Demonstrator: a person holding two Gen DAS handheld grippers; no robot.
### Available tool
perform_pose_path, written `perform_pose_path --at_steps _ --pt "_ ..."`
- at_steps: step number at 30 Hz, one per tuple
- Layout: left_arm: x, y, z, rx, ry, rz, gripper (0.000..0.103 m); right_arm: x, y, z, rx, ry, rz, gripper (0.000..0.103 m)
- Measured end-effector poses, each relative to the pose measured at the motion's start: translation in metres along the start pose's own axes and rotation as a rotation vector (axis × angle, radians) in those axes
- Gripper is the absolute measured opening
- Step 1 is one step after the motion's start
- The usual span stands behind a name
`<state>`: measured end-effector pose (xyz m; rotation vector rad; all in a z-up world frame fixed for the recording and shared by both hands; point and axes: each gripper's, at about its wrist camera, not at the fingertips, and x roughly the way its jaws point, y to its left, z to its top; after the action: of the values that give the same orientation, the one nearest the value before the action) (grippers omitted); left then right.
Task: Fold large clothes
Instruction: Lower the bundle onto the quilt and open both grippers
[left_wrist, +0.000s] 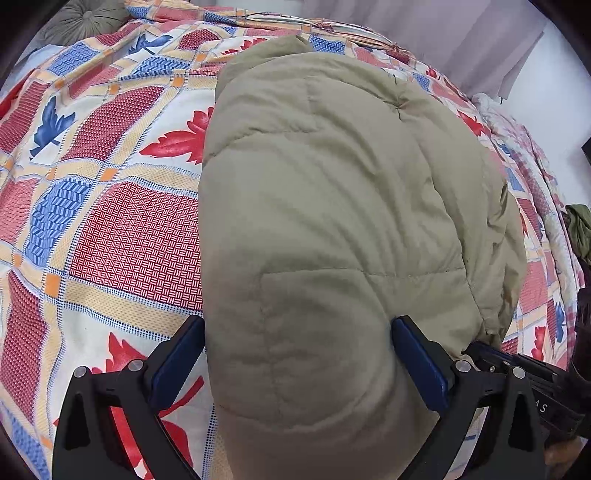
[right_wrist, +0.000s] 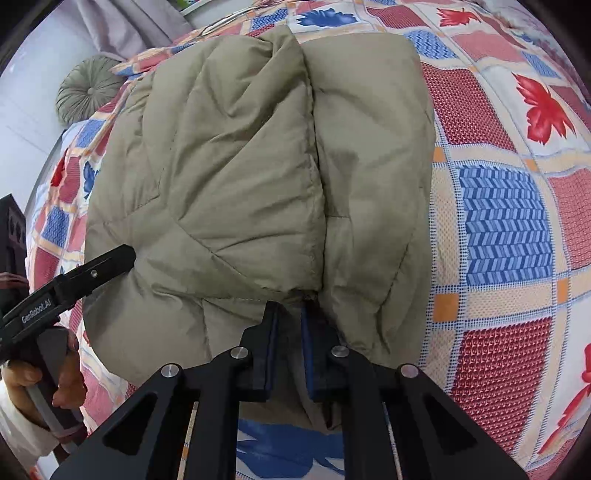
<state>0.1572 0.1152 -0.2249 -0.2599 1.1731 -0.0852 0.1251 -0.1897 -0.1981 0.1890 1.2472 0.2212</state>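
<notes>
Lying bunched on the patterned bedspread (left_wrist: 122, 236), the khaki puffer coat (left_wrist: 332, 206) is bulging between the left gripper's (left_wrist: 295, 363) wide-open jaws while the right gripper (right_wrist: 289, 341) is pinching only its near hem, so the slick padding is likely slipping free and unfolding.

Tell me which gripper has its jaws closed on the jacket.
The right gripper: its jaws pinch the khaki jacket near its hem. The left gripper has jaws spread wide.
</notes>
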Motion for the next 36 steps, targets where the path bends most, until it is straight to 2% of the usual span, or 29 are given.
perform_pose_path --at_steps 5,9,16,25,31,36 --pt "-0.013 -0.007 0.0 -0.001 0.018 0.04 0.102 -0.007 0.001 0.001 0.007 0.005 -0.009 0.012" --pt "-0.025 -0.008 -0.002 -0.014 0.037 0.047 0.102 -0.02 0.004 0.002 0.015 0.014 -0.01 0.016" --pt "-0.038 -0.006 -0.009 -0.006 0.063 0.07 0.102 -0.037 0.012 0.002 0.024 0.012 -0.021 0.016" --pt "-0.06 -0.006 -0.024 0.017 0.115 0.062 0.102 -0.055 0.013 -0.007 0.043 0.04 -0.021 0.016" --pt "-0.092 -0.003 -0.041 -0.029 0.125 0.026 0.102 -0.073 0.015 -0.02 0.093 0.074 0.014 0.016" --pt "-0.119 -0.007 -0.053 -0.02 0.122 0.081 0.102 -0.09 0.019 -0.035 0.098 0.103 0.007 0.017"
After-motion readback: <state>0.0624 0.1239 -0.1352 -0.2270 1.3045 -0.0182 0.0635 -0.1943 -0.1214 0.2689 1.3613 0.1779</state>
